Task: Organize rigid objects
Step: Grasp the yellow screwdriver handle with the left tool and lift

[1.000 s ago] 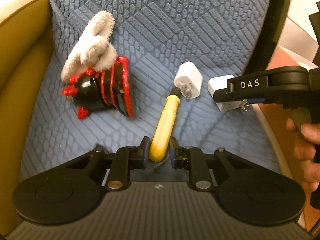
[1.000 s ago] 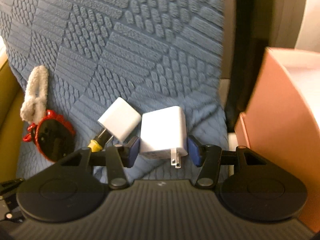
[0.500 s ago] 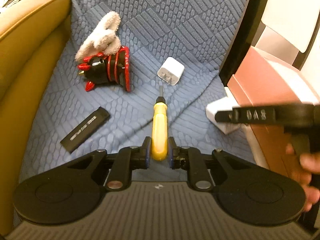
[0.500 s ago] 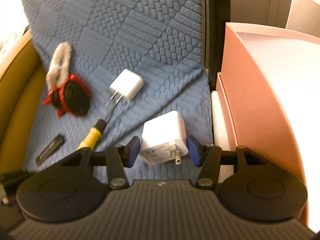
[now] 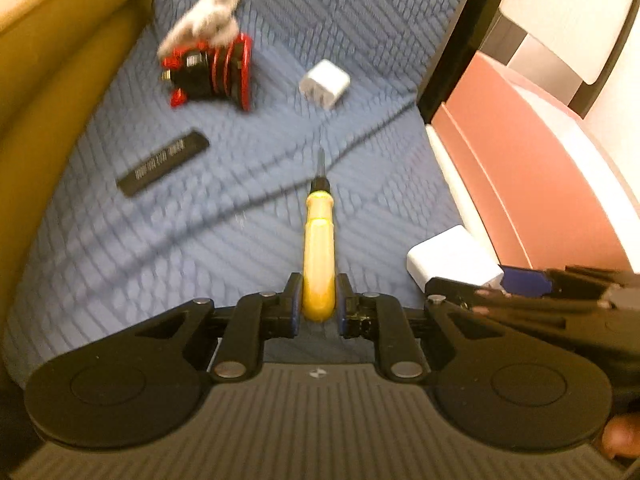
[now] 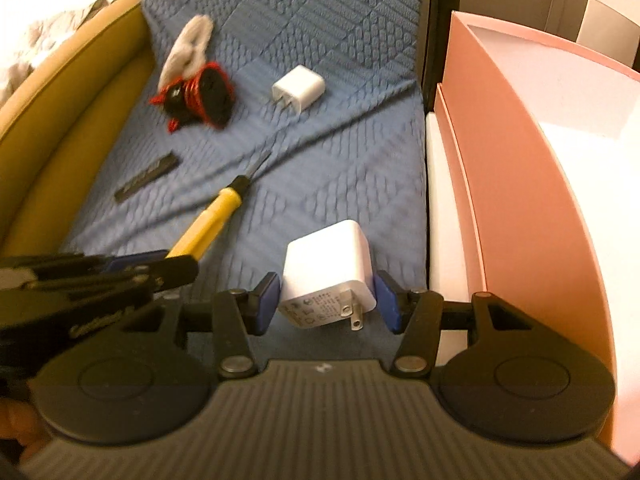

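Left gripper (image 5: 319, 309) jaws clamp screwdriver (image 5: 318, 236); right gripper (image 6: 327, 300) jaws clamp big charger (image 6: 329, 270), both beside pink box (image 6: 516, 184). Nothing visibly in box yet; 3 items left on cushion (image 6: 344, 168): small charger (image 6: 298, 88), black bar (image 6: 146, 177), red-black toy (image 6: 198, 96).

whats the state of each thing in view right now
left hand-held gripper: shut on screwdriver
screwdriver: held, lifted
right hand-held gripper: shut on big charger
big charger: held, prongs toward camera
small charger: lying on cushion
black bar: lying flat
pink box: open

yellow-handled screwdriver (image 5: 319, 236) clamped, white charger (image 6: 328, 276) gripped (prongs facing camera)
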Tool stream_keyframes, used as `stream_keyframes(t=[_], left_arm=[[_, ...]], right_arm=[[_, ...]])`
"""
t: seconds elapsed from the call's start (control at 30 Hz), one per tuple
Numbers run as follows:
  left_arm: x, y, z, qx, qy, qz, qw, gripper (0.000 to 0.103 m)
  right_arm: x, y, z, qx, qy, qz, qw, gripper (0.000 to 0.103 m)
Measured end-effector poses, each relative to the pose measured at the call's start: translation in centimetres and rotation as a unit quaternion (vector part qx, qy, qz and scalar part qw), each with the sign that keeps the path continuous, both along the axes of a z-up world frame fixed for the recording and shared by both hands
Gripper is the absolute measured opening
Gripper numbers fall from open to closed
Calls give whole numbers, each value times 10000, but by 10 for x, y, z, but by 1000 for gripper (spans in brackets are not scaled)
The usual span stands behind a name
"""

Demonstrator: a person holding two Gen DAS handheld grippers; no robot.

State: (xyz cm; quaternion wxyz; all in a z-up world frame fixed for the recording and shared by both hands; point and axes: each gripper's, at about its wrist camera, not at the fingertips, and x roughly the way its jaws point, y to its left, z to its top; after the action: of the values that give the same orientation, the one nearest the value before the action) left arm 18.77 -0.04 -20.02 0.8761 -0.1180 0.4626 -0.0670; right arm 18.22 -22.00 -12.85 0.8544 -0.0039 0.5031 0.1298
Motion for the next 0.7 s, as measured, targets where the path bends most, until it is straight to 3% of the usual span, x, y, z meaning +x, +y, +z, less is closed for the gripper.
stream_keyframes(t=[0.3, 0.47, 0.7], left_arm=[[8, 1, -8, -132, 157, 21, 9998, 23], [17, 4, -9, -281, 130, 50, 9995, 43], [27, -1, -9, -219, -87, -107, 9997, 48]], right_arm=[[-6, -7, -10, -6, 93, -68, 9999, 56], [-2, -3, -14, -96, 49, -36, 9999, 57], [1, 0, -17, -177, 63, -24, 9998, 53]])
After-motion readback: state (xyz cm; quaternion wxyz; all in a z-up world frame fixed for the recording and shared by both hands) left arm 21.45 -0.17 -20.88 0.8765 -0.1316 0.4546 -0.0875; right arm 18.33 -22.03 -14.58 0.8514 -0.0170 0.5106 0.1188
